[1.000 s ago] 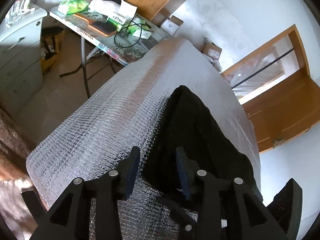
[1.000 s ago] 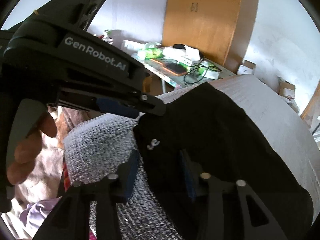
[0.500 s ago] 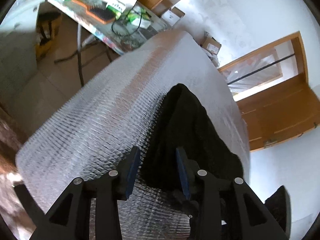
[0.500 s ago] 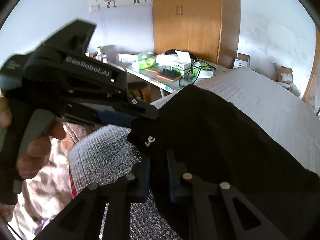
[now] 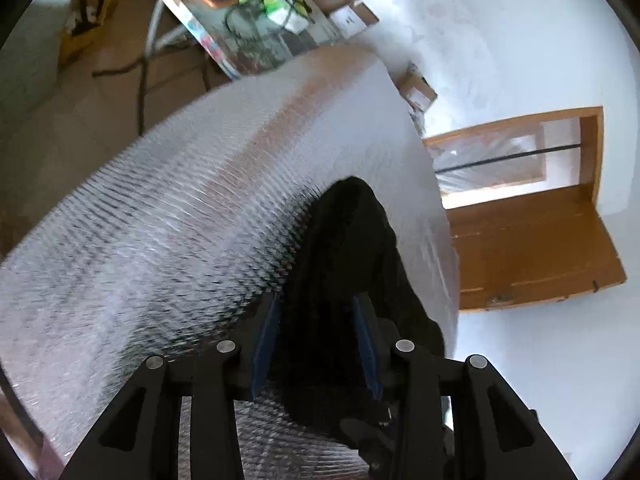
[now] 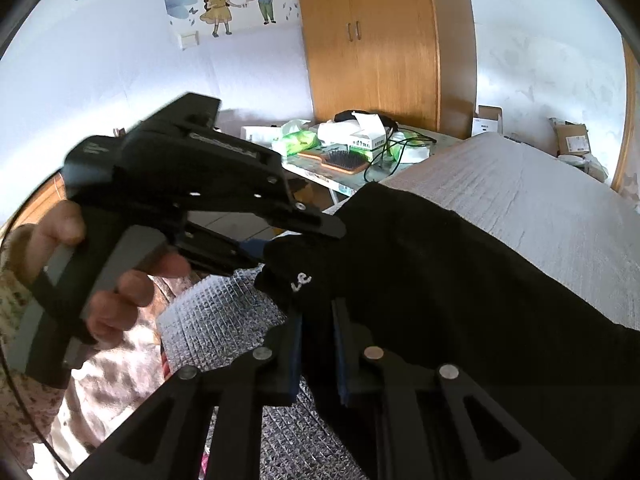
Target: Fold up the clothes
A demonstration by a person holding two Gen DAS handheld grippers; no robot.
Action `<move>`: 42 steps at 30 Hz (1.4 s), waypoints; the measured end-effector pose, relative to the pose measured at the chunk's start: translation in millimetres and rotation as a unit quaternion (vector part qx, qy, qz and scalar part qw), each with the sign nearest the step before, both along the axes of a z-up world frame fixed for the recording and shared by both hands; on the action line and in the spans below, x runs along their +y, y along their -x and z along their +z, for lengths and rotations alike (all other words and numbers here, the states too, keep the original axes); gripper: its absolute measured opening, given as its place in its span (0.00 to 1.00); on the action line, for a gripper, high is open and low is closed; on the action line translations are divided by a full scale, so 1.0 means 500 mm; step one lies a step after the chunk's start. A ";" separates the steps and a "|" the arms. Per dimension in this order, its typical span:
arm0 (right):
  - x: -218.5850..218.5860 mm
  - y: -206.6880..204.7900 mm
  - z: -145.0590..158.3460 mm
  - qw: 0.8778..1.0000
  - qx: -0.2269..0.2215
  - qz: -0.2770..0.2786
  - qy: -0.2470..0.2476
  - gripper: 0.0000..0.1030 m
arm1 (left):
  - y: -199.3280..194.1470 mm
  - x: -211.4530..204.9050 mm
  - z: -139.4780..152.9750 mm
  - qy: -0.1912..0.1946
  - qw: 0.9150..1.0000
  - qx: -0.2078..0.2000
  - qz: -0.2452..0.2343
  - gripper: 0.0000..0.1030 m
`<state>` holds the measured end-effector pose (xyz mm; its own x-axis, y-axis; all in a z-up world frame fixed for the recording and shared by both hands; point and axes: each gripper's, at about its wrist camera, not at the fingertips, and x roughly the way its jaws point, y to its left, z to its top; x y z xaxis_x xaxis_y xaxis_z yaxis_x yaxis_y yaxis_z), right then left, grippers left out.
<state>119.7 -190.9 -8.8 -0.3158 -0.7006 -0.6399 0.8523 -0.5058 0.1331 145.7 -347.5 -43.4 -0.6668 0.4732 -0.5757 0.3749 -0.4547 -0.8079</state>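
Observation:
A black garment [image 5: 352, 248] lies on a silver quilted mat [image 5: 180, 220], seen blurred in the left wrist view. My left gripper [image 5: 316, 304] stands open, its blue pads wide apart, with a bunched edge of the cloth between them. In the right wrist view the garment [image 6: 460, 280] spreads to the right over the mat [image 6: 540, 200], and a small white logo [image 6: 300, 282] marks its near corner. My right gripper [image 6: 318, 320] is shut on the cloth just below that logo. The left gripper [image 6: 300, 236], held by a hand [image 6: 120, 292], reaches that same corner from the left.
A cluttered side table [image 6: 316, 174] beyond the mat holds a hairbrush [image 6: 344, 158], a green packet, boxes and cables. A wooden wardrobe [image 6: 380, 40] stands behind it. Cardboard boxes [image 6: 572, 140] sit by the wall, and a wooden door [image 5: 520, 240] stands past the mat's far end.
My right jaws went from wide to pinched on the garment's edge. The left gripper moved forward over the cloth, which now fills its gap, and its view has rolled.

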 end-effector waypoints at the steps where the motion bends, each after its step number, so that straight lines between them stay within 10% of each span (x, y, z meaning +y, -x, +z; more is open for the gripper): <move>1: 0.002 0.001 0.002 1.000 -0.001 -0.001 0.004 0.13 | 0.004 0.002 0.000 -0.004 1.000 -0.001 -0.002 0.38; 17: 0.019 -0.007 0.018 1.000 -0.006 0.007 0.020 0.13 | 0.063 0.026 0.004 -0.005 0.999 -0.013 -0.043 0.30; 42: -0.027 -0.016 0.026 0.998 -0.034 0.019 0.043 0.13 | 0.023 0.010 0.091 0.097 0.994 0.036 -0.029 0.18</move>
<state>127.7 -204.6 4.1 -0.2458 -0.7641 -0.5965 0.8587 -0.4572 0.2317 134.0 -342.6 2.0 -0.6838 0.3970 -0.6122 0.2880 -0.6240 -0.7264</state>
